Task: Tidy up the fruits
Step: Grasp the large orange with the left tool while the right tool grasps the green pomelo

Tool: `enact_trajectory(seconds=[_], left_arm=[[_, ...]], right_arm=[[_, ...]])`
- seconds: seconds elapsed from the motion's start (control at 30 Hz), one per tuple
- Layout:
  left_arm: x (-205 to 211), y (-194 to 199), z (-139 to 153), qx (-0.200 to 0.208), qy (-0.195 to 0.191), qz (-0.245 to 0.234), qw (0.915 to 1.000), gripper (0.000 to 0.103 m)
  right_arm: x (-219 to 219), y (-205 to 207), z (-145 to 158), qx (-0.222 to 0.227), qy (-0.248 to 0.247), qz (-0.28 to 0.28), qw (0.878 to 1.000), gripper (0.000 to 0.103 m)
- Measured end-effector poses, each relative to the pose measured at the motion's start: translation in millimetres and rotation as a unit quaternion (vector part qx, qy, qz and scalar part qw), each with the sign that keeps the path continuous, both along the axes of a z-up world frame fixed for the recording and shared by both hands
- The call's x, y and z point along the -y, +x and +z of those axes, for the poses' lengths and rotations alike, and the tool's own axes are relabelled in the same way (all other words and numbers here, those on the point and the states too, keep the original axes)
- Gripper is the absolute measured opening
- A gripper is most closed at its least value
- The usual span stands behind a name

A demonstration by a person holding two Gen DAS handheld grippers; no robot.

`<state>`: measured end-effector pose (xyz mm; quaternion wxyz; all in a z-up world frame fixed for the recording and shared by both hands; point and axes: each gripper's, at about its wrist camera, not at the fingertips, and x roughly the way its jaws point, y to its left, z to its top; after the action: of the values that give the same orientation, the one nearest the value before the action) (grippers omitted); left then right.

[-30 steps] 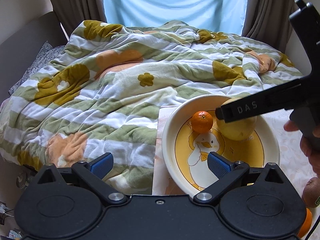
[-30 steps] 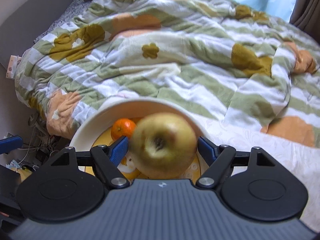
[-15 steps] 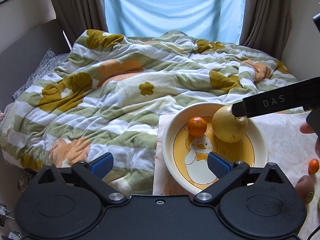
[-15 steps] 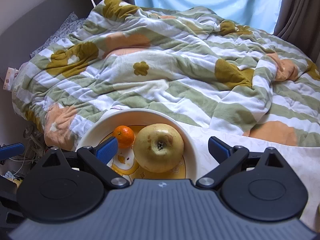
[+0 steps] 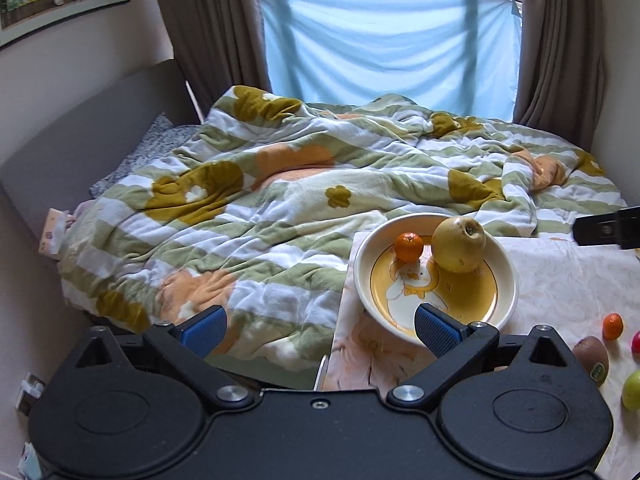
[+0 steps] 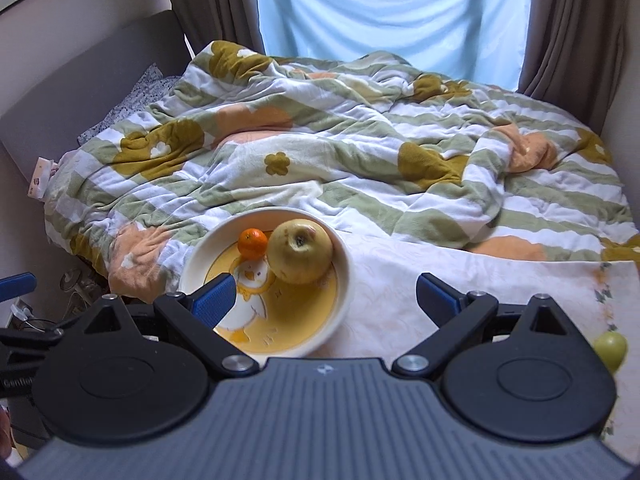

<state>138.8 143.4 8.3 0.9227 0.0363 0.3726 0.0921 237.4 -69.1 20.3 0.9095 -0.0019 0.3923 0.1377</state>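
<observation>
While both tongs gape empty | pear upright in bowl, stem-dimple up

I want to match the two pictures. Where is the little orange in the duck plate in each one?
Left wrist view: the little orange sits right of center, in the duck plate, left of the big yellow apple.
Right wrist view: it sits left of center, again left of the apple.
Shared landmark: the duck plate.

A yellow apple and small tangerine sit touching at the bowl's far side. Right of it lie a tangerine, kiwi and green apple.
</observation>
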Motion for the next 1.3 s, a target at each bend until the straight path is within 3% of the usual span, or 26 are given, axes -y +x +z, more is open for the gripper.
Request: enact_trajectory(seconds=[0.3, 0.6, 0.97, 1.3], left_arm=[[45.2, -62.7, 5.3, 0.008, 0.006, 0.012, 0.9999, 0.102], [98.9, -92.4, -10.5, 0.006, 0.005, -0.004, 1.0000, 0.102], [159.4, -81.3, -50.3, -0.012, -0.001, -0.054, 0.9985, 0.102], [184.0, -45.6, -97.4, -0.038, -0.029, -0.088, 0.9950, 0.100]], right_arm=[[73.9, -75.4, 8.3, 0.006, 0.019, -0.019, 1.000, 0.103], [142.2, -121.0, -11.9, -0.005, 0.020, -0.042, 0.999, 0.103], [194.9, -140.7, -67.2, -0.036, 0.030, -0.045, 0.998, 0.103], [191.8, -131.5, -122.6, -0.027, 0.032, 0.005, 0.999, 0.103]])
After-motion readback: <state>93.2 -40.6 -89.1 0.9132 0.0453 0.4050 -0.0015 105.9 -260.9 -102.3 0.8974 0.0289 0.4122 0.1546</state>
